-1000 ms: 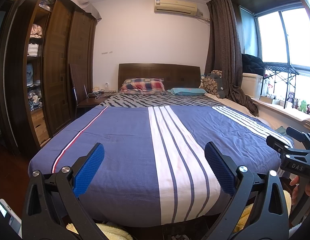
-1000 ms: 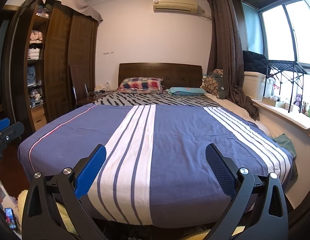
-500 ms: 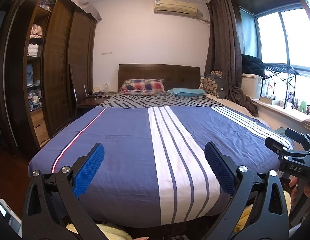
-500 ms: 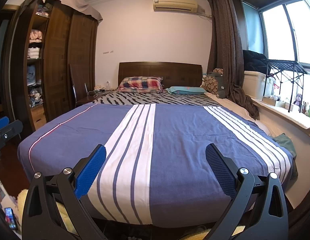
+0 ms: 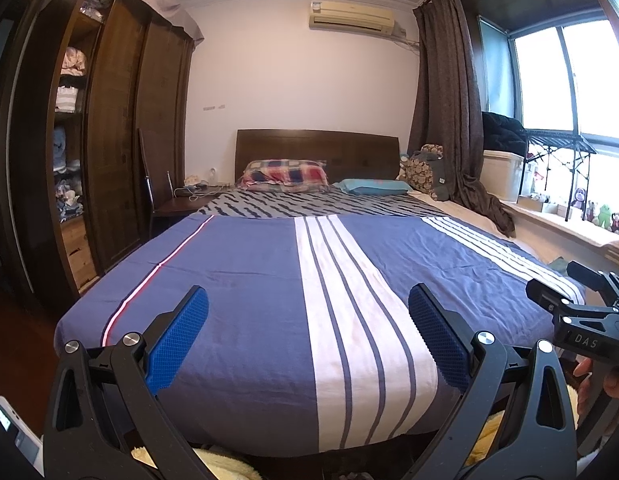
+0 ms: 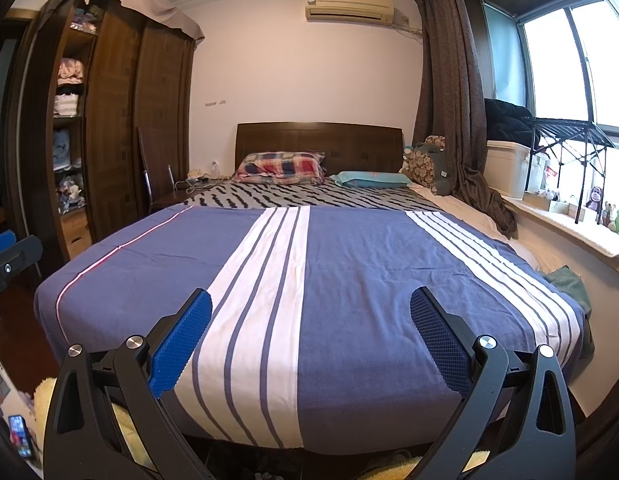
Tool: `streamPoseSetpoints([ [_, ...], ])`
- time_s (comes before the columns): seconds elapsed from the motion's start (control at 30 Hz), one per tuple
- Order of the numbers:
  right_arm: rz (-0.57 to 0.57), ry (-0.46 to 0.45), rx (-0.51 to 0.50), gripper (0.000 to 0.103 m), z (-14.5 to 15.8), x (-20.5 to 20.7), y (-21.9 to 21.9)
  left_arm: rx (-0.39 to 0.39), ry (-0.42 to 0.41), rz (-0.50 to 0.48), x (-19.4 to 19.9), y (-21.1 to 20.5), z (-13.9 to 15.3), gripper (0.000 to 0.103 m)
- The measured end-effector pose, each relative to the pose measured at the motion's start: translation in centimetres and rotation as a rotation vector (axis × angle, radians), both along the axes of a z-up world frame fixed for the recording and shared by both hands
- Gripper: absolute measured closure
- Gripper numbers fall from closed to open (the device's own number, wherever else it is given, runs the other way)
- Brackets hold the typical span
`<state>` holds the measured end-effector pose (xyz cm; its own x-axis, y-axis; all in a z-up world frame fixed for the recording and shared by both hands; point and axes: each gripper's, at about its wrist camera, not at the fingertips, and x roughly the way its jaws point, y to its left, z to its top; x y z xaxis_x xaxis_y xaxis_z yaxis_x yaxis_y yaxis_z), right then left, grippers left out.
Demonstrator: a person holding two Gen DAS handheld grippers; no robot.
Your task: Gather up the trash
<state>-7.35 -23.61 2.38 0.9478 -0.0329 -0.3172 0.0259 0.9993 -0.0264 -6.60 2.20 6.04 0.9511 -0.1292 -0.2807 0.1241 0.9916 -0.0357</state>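
Above the bed (image 5: 245, 280), both grippers' fingers (image 5: 177, 336) spread empty; only the right view shows a phone (image 6: 19, 436).

the bedspread (image 5: 237, 280) is blue with white stripes. the pillow (image 5: 285, 172) is red, blue and white plaid. the curtain (image 5: 449, 112) is brown.

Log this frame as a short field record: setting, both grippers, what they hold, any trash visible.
setting: bedroom, both cameras facing a bed with a blue striped cover
left gripper: open, empty, at the foot of the bed
right gripper: open, empty, beside the left
pillows: plaid pillow and teal pillow at the headboard
trash visible: none identifiable on the bed
task progress: nothing picked up yet
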Motion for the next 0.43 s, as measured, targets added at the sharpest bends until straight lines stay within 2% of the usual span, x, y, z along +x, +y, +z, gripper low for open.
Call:
streamPoseSetpoints([
  [0.43, 0.001, 0.001, 0.003, 0.003, -0.08, 0.01, -0.06, -0.008, 0.019, 0.030, 0.31, 0.35, -0.07, 0.008],
])
